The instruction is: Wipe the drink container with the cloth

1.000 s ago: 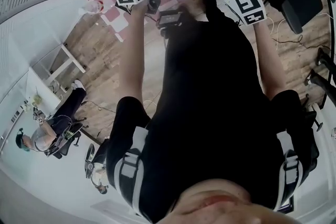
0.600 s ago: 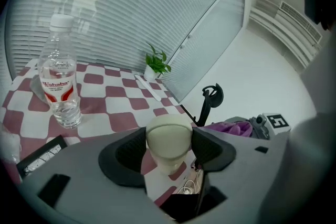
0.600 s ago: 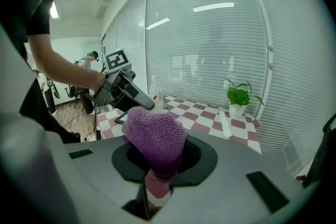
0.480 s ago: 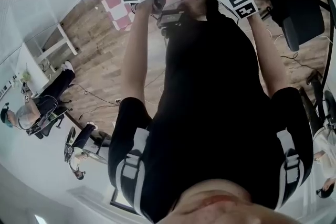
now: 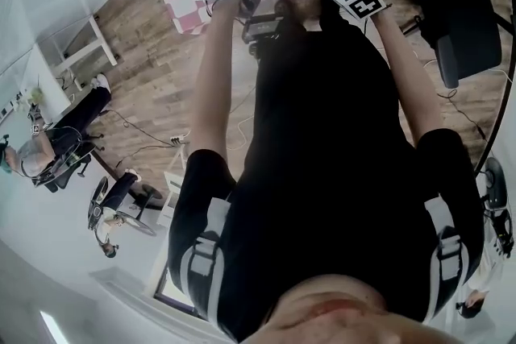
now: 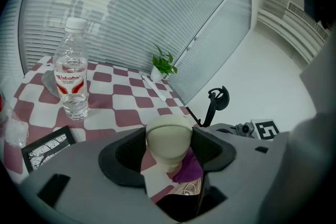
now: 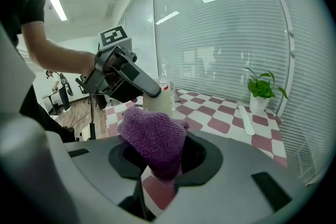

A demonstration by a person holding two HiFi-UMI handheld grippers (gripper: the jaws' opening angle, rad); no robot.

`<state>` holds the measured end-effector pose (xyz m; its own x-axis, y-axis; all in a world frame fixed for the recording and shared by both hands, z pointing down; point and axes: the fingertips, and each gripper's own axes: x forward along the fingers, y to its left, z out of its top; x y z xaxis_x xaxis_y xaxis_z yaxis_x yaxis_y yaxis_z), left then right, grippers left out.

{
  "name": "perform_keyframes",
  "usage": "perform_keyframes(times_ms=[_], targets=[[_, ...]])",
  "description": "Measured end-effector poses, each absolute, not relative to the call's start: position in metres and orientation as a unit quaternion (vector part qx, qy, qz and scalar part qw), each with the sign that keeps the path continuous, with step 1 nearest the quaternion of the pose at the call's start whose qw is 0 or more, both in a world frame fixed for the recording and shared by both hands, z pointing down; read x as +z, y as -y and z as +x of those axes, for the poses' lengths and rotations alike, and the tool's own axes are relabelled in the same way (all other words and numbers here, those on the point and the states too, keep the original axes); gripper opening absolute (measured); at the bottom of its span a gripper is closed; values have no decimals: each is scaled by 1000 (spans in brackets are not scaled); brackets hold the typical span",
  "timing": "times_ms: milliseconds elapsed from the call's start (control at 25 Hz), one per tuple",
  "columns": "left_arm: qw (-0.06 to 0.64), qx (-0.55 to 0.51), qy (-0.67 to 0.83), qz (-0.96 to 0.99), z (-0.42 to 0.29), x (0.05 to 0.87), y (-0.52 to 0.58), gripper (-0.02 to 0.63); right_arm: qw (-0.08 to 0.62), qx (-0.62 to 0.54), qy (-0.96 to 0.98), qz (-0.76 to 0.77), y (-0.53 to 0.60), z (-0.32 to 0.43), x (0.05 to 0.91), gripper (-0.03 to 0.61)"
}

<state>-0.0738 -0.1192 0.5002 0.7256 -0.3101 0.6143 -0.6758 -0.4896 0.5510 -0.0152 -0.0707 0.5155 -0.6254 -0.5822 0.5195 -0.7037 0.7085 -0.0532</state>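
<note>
Left hand-held gripper (image 6: 168, 157) has its jaws closed on the drink container (image 6: 168, 139), a cream cup with a rounded lid. It holds the cup upright above the near edge of the table (image 6: 121, 105), which has a red-and-white checked cover. Right hand-held gripper (image 7: 157, 160) carries the purple cloth (image 7: 154, 136) bunched between its jaws. The jaws are opening, though the pads are on the fabric and the cloth sits up in a rounded lump above them.

In the right gripper view the cloth is just in front of the container's side. From the left gripper view a fold of it shows low on the container's right. Whether the two touch cannot be told. The head view shows both grippers raised side by side over the table's near edge, the cloth to the right of the left gripper's jaws.

Farther back on the left of the table stands a clear water bottle (image 6: 71, 78) with a white cap and a red label. A black picture frame (image 6: 47, 147) lies nearer on the left. A small potted plant (image 6: 163, 64) stands at the far right edge, by the blinds.
</note>
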Motion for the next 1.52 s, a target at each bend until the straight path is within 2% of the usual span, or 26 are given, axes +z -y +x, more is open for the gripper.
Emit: perform_keyframes(times_ms=[280,480,600,1080,1520], targets=[[404,226,309,831,-74,500,117,293,248,121,903,330,74,-34,527,167],[403,229,316,828,-73,499,119,293,265,86,907,316,82,-53,522,250],[404,236,317,825,-71,498,120,293,276,73,904,317,87,-61,524,276],[417,244,324,813,-71,499,121,293,278,45,898,338,99,-76,526,327],[422,241,326,811,-72,500,122,293,314,64,884,340,92,-66,567,347]])
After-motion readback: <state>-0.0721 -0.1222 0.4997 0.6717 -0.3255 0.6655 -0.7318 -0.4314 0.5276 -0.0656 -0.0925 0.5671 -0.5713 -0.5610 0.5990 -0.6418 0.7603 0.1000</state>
